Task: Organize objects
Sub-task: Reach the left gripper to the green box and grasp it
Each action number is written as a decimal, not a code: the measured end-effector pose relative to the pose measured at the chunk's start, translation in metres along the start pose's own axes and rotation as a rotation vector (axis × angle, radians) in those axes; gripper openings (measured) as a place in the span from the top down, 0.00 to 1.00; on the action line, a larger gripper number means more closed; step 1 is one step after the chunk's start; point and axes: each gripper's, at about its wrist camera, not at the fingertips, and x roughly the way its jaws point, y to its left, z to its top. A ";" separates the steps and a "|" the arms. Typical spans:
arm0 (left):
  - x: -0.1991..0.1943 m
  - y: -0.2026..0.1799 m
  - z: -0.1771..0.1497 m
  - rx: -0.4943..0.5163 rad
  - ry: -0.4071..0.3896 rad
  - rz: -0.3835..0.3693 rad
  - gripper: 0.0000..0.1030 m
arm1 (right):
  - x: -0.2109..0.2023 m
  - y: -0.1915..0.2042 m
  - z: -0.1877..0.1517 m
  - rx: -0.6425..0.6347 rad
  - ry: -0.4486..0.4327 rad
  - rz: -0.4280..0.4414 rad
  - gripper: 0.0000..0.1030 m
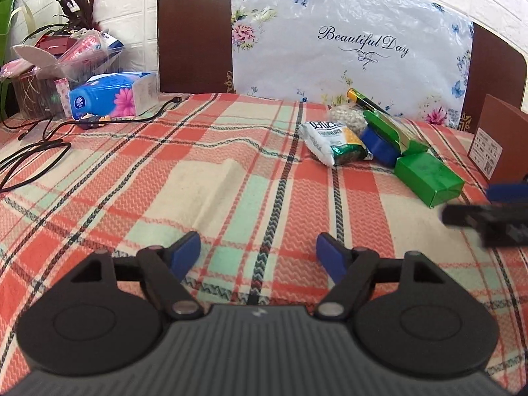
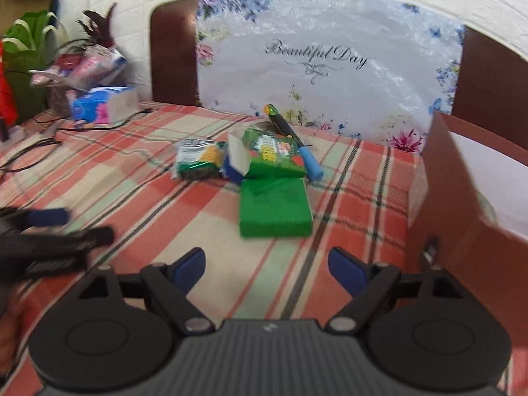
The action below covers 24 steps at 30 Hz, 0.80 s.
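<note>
Packets lie in a loose heap on the far right part of the plaid cloth (image 1: 231,151) that covers the bed. Nearest is a plain green box (image 2: 274,207), flat on the cloth. Behind it a second green box (image 2: 275,155) with a printed top leans across a blue tub (image 2: 235,161). Left of those sits a white and green snack bag (image 1: 335,142), and behind it a clear bag of pale beans (image 1: 349,117). A pen with a blue end (image 2: 312,165) lies just beside the printed box.

On the right stands an open brown box (image 2: 462,178); its white inside shows, and I cannot tell what it holds. At far left a blue tissue pack (image 1: 114,94) lies near some cables.

Both sets of fingers are spread with nothing between them: the left gripper (image 1: 258,250) and the right gripper (image 2: 266,262), both over bare cloth.
</note>
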 end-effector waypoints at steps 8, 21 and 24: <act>0.004 0.005 -0.001 -0.002 0.004 0.001 0.23 | 0.049 -0.013 0.020 0.038 0.055 -0.004 0.39; -0.038 -0.076 0.011 0.039 0.176 -0.338 0.24 | -0.130 -0.060 -0.123 0.062 0.025 -0.118 0.08; -0.063 -0.134 0.012 0.134 0.266 -0.547 0.31 | -0.153 -0.071 -0.141 0.109 0.008 -0.115 0.11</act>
